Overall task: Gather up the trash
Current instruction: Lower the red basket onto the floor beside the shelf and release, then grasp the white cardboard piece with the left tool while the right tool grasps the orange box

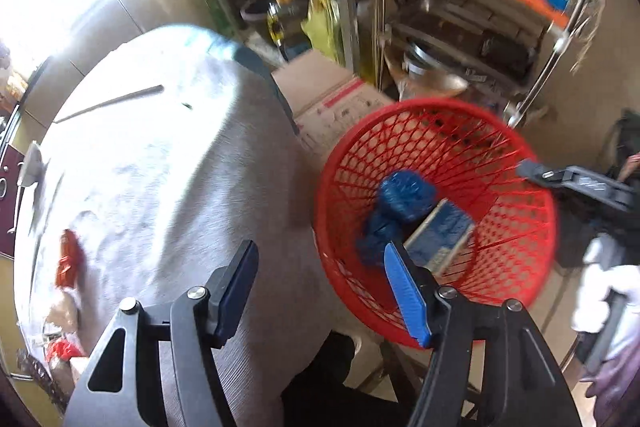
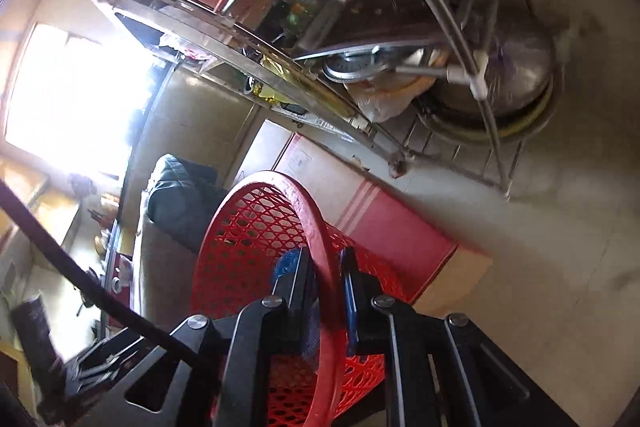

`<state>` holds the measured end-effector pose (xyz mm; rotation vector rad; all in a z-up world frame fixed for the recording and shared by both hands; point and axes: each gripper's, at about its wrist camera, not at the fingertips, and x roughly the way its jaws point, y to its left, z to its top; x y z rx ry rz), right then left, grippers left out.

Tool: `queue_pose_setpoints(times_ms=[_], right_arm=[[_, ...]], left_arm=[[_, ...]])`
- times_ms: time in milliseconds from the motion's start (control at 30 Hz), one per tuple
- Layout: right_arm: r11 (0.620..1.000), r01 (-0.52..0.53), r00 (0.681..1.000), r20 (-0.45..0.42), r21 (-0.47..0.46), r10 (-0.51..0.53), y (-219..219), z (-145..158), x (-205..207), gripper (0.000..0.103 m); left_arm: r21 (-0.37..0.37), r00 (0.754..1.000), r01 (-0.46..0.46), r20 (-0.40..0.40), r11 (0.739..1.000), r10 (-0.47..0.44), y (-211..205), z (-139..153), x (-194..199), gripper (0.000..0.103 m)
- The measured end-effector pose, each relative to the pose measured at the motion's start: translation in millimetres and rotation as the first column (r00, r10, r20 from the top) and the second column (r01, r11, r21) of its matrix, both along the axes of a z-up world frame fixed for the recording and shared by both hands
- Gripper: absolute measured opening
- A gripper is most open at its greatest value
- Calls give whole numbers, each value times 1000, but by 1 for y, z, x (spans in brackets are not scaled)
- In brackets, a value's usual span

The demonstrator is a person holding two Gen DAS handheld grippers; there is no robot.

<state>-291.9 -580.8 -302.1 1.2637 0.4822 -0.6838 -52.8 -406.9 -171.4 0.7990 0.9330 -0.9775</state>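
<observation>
In the left wrist view the left tongs gape wide with nothing between the blue pads, hanging over the edge of the round desk. Just past the right pad sits the red mesh basket, tipped so its mouth faces the camera. Inside lie a crumpled blue bag and a blue box, its long axis running from 7 to 1 o'clock. On the desk at 9 o'clock lies a red wrapper; farther off, toward 11, a thin stick. Beyond the basket stand a cardboard box and a metal rack.

The right tongs are clamped on the basket's rim.
</observation>
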Motion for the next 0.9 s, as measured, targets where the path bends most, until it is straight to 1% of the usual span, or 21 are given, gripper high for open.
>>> queue_pose_setpoints(times_ms=[33, 133, 200, 233, 267, 333, 400, 433, 467, 533, 567, 633, 667, 700, 733, 767, 800, 833, 867, 900], right_arm=[[1000, 6, 1000, 1, 0, -6, 2, -1, 4, 15], [1000, 13, 1000, -5, -11, -13, 7, -2, 19, 15], [1000, -22, 999, -41, -17, 21, 8, -2, 30, 20], [1000, -30, 997, -68, -8, 30, 7, -4, 36, 21], [999, -32, 995, -89, -2, 32, 6, -3, 36, 24], [1000, -24, 993, -116, -3, 23, 2, 1, 32, 27], [1000, -4, 992, -123, -28, 0, 0, 11, 21, 30], [999, 7, 991, -131, -54, -14, 0, 19, 16, 31], [997, 14, 991, -135, -82, -25, 0, 28, 10, 34], [989, 31, 990, -134, -147, -51, 3, 52, 1, 36], [982, 32, 992, -117, -184, -54, 7, 68, -1, 38], [967, 14, 997, -72, -253, -33, 14, 98, 3, 41], [955, 1, 999, -46, -296, -16, 22, 114, 8, 54], [937, -18, 1000, -22, -349, 11, 33, 132, 16, 73], [916, -42, 999, 7, -400, 49, 46, 150, 27, 79], [887, -72, 995, 35, -457, 98, 63, 168, 41, 82], [854, -118, 984, 54, -507, 168, 81, 183, 59, 82], [826, -172, 971, 52, -538, 235, 96, 193, 77, 82], [795, -248, 948, 31, -553, 317, 114, 201, 100, 82], [761, -346, 911, 0, -549, 413, 135, 205, 130, 82]], left_arm=[[-21, 1000, -3, 1, 1000, 3, 5, 0, 3, 66], [-90, 1000, -5, 14, 996, 6, 31, 26, 5, 66], [-139, 999, -16, 37, 990, 21, 54, 44, 10, 67], [-162, 998, -27, 46, 986, 35, 65, 52, 14, 68], [-191, 996, -51, 58, 980, 64, 82, 63, 20, 71], [-233, 989, -104, 78, 967, 125, 111, 75, 33, 72], [-271, 970, -177, 114, 946, 214, 148, 85, 50, 72], [-282, 959, -210, 129, 936, 254, 163, 87, 57, 72], [-296, 940, -257, 145, 920, 309, 189, 91, 66, 73], [-308, 906, -331, 161, 892, 391, 227, 92, 80, 78], [-314, 879, -380, 169, 870, 446, 251, 91, 88, 80], [-318, 831, -455, 183, 832, 525, 289, 87, 100, 80], [-312, 804, -494, 191, 812, 563, 309, 82, 106, 80], [-305, 785, -522, 192, 796, 589, 319, 75, 111, 80], [-299, 767, -550, 187, 780, 613, 332, 70, 115, 80], [-295, 748, -584, 165, 756, 643, 348, 64, 119, 80], [-295, 738, -604, 142, 740, 660, 356, 58, 122, 80], [-295, 729, -623, 115, 724, 674, 364, 53, 126, 80], [-295, 721, -642, 81, 707, 688, 375, 48, 125, 80], [-297, 716, -655, 48, 694, 696, 381, 44, 129, 80]])
